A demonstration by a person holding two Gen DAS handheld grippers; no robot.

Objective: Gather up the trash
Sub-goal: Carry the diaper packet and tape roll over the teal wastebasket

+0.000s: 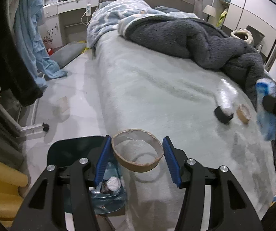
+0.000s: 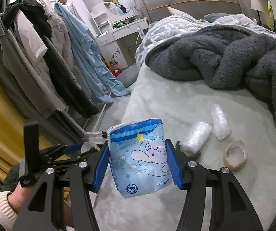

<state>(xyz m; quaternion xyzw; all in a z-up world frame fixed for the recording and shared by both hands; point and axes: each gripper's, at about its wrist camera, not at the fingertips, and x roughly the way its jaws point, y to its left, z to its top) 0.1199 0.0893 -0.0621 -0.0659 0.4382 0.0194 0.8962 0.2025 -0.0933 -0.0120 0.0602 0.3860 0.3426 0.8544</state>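
My left gripper (image 1: 137, 158) pinches a cardboard ring (image 1: 137, 150) beside the bin (image 1: 71, 150) by the bed (image 1: 157, 88); my right gripper (image 2: 138, 165) clamps a blue tissue packet (image 2: 140, 157). The ring could buckle or miss the bin if I release early. 2 plastic rolls (image 2: 196, 138) remain on the bed.

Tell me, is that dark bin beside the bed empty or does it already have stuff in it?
Not empty. The left wrist view looks into the bin and shows crumpled white paper and other scraps lying in its lined bottom.
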